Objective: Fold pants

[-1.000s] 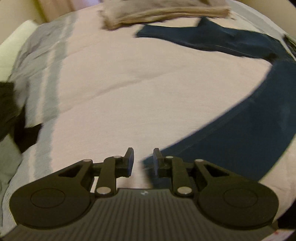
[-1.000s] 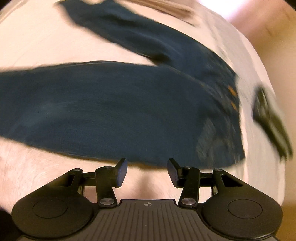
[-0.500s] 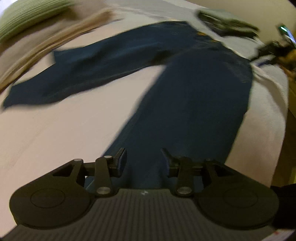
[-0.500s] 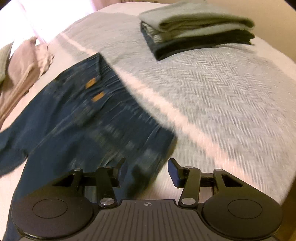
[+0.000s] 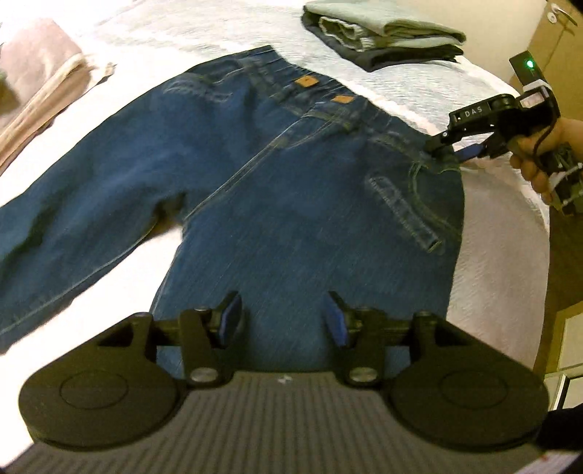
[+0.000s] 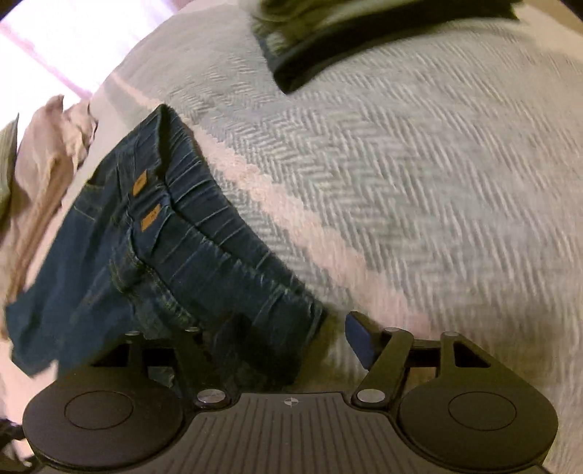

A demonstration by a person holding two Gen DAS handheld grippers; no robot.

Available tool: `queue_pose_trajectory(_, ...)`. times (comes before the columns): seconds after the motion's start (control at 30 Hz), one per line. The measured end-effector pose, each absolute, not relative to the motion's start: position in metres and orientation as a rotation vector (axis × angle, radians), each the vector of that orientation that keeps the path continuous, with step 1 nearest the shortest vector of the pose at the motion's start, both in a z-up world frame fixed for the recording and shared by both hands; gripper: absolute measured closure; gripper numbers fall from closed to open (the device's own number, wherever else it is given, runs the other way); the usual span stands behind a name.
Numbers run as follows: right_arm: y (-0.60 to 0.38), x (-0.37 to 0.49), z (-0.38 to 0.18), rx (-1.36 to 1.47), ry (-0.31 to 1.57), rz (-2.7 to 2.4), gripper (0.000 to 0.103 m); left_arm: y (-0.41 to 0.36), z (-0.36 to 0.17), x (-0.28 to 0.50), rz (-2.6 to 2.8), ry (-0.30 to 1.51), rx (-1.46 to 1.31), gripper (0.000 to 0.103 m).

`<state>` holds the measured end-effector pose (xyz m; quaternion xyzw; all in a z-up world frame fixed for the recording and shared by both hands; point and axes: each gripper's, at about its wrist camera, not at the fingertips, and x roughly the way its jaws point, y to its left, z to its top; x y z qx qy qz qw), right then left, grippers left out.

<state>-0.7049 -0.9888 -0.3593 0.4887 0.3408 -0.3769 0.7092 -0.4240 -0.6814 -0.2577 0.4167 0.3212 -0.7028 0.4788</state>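
Your left hand-held gripper (image 5: 282,317) hangs over the near thigh of the jeans (image 5: 291,204) with its jaws spread wide and nothing between them. The jeans lie spread flat on the bed (image 5: 419,87), directly ahead of this gripper: one leg runs off to its left, the other comes down under it, and the waistband (image 5: 320,94) is at the far end. Beyond the waistband, ahead and to the right, sits a stack of folded clothes (image 5: 382,32); far to the left lies a tan blanket or cloth (image 5: 40,84).

To the right, your right hand-held gripper (image 6: 291,341) is at the right-hand corner of the waistband. Its jaws stand apart, and denim sits in the gap against the left finger, while the right finger (image 6: 359,339) is clear of the cloth, over the bedcover. From the left wrist view, its tip is touching that corner, with your hand (image 5: 543,149) behind it. I judge this a grasp about to close, not one made.

As for progress, no fold shows: both legs are apart and the pants are at full length. What seems left is everything, bringing one leg over the other and then folding the length down.

Count: one pair of jeans, two brown patches (image 5: 306,82) at the waistband, one stack of folded clothes with at least three layers, one tan cloth and two grippers.
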Motion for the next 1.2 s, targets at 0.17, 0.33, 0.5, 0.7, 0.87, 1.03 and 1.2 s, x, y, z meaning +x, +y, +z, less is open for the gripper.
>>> queue_pose_trajectory(0.17,-0.987,-0.701,-0.364,1.112,0.711,-0.834,0.083,-0.698,-0.269,-0.444,-1.754,0.783,1.066,0.057)
queue_pose_trajectory(0.33,-0.996,-0.735,-0.317,1.100,0.566,-0.887,0.098,-0.708,-0.271,-0.470,-1.822,0.763,1.097,0.057)
queue_pose_trajectory(0.5,-1.009,-0.763,-0.310,1.088,0.573,-0.930,0.096,-0.709,-0.262,-0.481,-1.870,0.736,1.068,0.057)
queue_pose_trajectory(0.7,-0.997,-0.735,-0.304,0.939,0.709,-1.068,0.076,-0.688,-0.250,-0.411,-1.727,0.728,1.007,0.057)
queue_pose_trajectory(0.87,-0.960,-0.680,-0.272,0.687,0.774,-1.042,0.070,-0.658,-0.244,-0.309,-1.518,0.661,1.017,0.054)
queue_pose_trajectory(1.03,-0.901,-0.591,-0.261,0.520,0.822,-0.851,0.064,-0.625,-0.257,-0.188,-1.351,0.533,1.134,0.051)
queue_pose_trajectory(1.2,-0.817,-0.482,-0.276,0.311,0.912,-0.596,0.056,-0.613,-0.284,-0.086,-1.310,0.353,1.310,0.050)
